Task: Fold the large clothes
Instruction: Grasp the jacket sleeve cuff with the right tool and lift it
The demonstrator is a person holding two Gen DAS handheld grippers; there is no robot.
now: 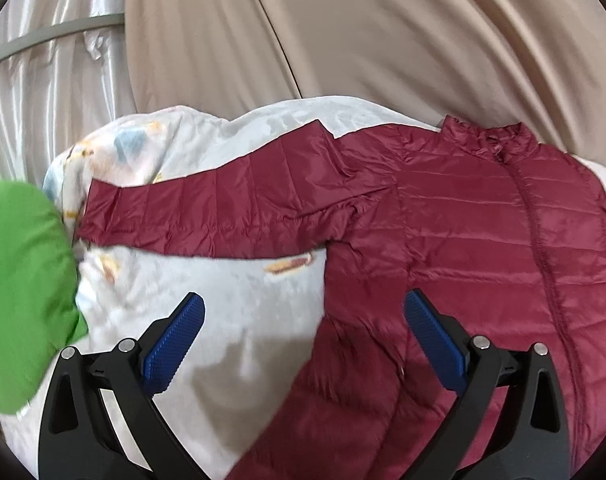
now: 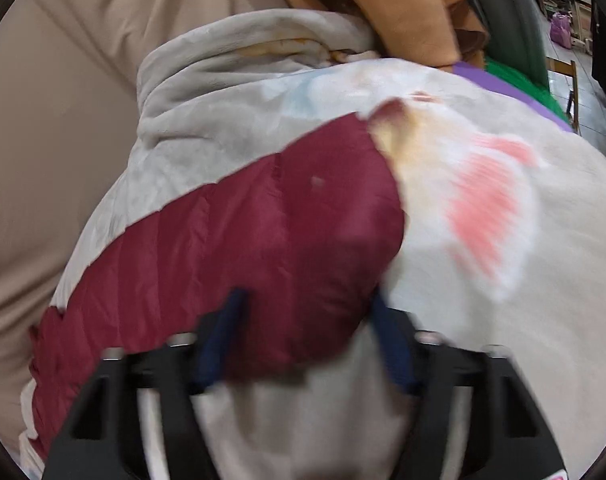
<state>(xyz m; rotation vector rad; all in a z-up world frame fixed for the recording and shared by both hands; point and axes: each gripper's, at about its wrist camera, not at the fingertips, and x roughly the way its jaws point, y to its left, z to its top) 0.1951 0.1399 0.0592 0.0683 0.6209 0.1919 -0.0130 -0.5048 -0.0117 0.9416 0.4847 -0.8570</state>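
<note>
A maroon quilted jacket (image 1: pixel 463 220) lies face up on a pale printed blanket (image 1: pixel 163 280), zipped, collar at the far side, with one sleeve (image 1: pixel 223 212) stretched out to the left. My left gripper (image 1: pixel 303 296) hovers open over the jacket's side edge, nothing between its blue pads (image 1: pixel 179 332). In the blurred right wrist view, the other maroon sleeve (image 2: pixel 283 220) runs across the blanket (image 2: pixel 503 320). Its cuff end fills the gap between the jaws of my right gripper (image 2: pixel 307 296), and both pads touch the cloth.
A green cushion (image 1: pixel 19 280) sits at the blanket's left edge. Beige curtain cloth (image 1: pixel 343 40) hangs behind, and silvery drapes (image 1: pixel 43 80) hang at the far left. Orange-brown fabric (image 2: pixel 403 0) is piled beyond the blanket, with purple and green cloth (image 2: pixel 503 80) at the right.
</note>
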